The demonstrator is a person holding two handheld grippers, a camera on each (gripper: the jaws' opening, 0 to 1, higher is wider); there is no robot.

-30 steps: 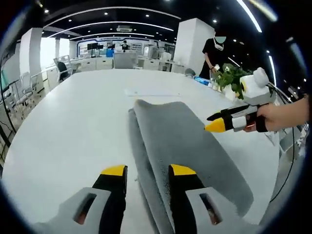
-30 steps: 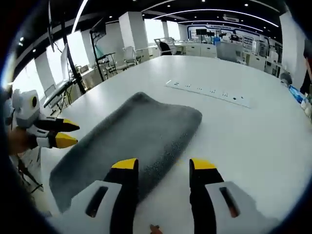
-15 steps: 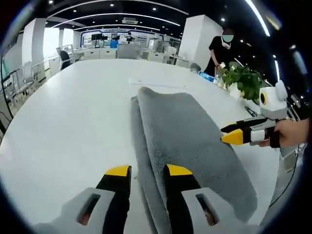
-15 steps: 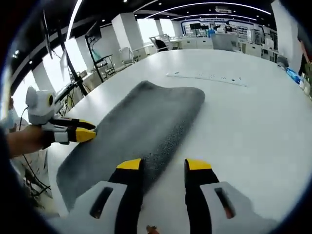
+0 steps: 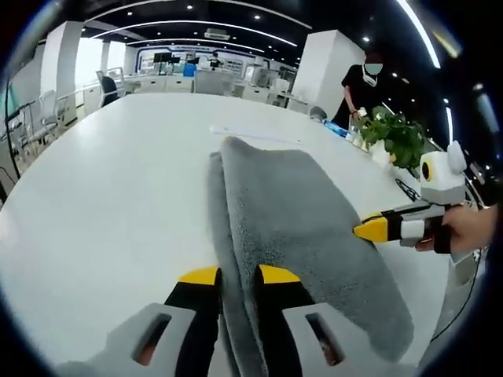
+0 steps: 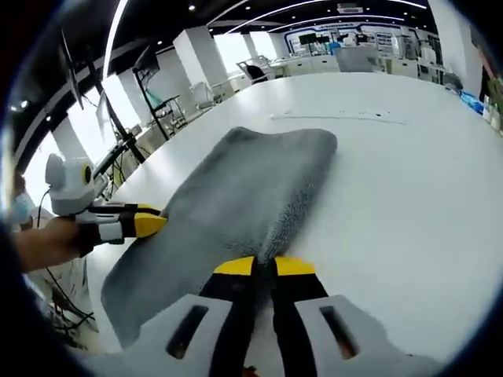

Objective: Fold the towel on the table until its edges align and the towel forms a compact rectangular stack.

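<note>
Pinching the near long edge of the grey towel [image 5: 306, 228] between nearly closed yellow-tipped jaws at the bottom centre of the left gripper view, left gripper [image 5: 238, 276] gripping where the folded layers are meeting. Running away from those jaws toward upper centre, the towel's long axis, with the fold line trailing off to a rounded far corner at mid-frame and the broad nap spreading to the right. Lying flat on the white worktop [image 5: 110, 196], already doubled over, two layers showing along the left edge.

Coming in from the right of that same view, right gripper [image 5: 371, 229], yellow tip touching the opposite long edge about halfway along.

Clamping likewise at bottom centre of the right gripper view, right gripper [image 6: 262, 266], jaws drawn almost together on the towel [image 6: 236, 196] edge, cloth stretching away to upper centre. Entering from the left there, left gripper [image 6: 149, 222], held by a hand [image 6: 39, 243], tip resting at the far edge.

Judging from this: both grippers sitting on opposite long sides, facing each other across the short axis, so the next fold probably turning on carrying one long edge across to the other. Equally near, neither arm favoured. Beyond the towel, a white power strip [image 6: 338, 117] lying well apart on the worktop.
</note>
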